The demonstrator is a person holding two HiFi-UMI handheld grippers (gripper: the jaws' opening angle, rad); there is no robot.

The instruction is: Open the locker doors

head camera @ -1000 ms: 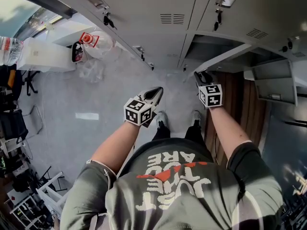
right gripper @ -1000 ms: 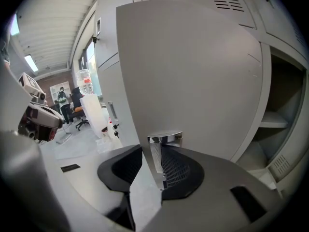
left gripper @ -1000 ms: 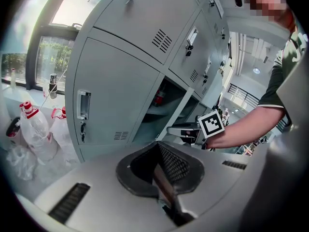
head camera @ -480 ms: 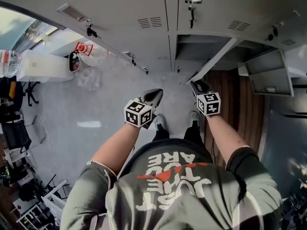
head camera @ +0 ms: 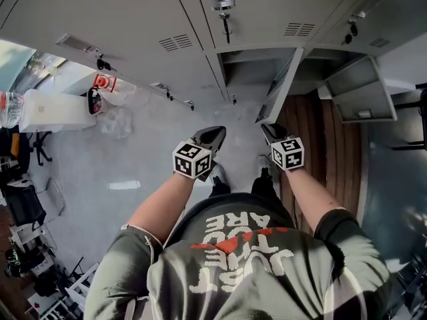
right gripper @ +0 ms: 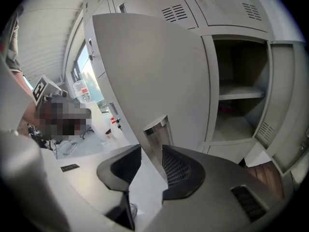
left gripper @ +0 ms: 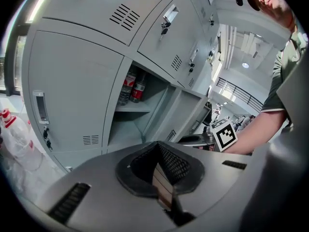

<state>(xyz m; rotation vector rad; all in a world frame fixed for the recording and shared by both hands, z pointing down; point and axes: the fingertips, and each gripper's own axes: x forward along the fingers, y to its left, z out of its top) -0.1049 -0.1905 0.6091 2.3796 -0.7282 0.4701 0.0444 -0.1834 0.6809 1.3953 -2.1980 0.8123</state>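
On your shirt [head camera: 235, 249] you could read the big white words "JUST", "THE" and "ARE", upside down in the head view, but the red labels on the bottles [left gripper: 133, 87] in the locker were too small to read.

Holding both bare arms out ahead of the chest, angling the left forearm [head camera: 160, 202] inward and stretching the right forearm [head camera: 308, 191] almost straight ahead, each wrist carrying a marker cube. Pointing the left gripper [head camera: 215, 133] forward and somewhat downward, touching nothing, its jaws seemingly pressing together with nothing between them. Carrying the right gripper [head camera: 270, 131] near it at about the same level, tilting downward too, its jaws having just been opening and now standing apart around the edge of a locker door [right gripper: 154, 71], pads not pressing on it.
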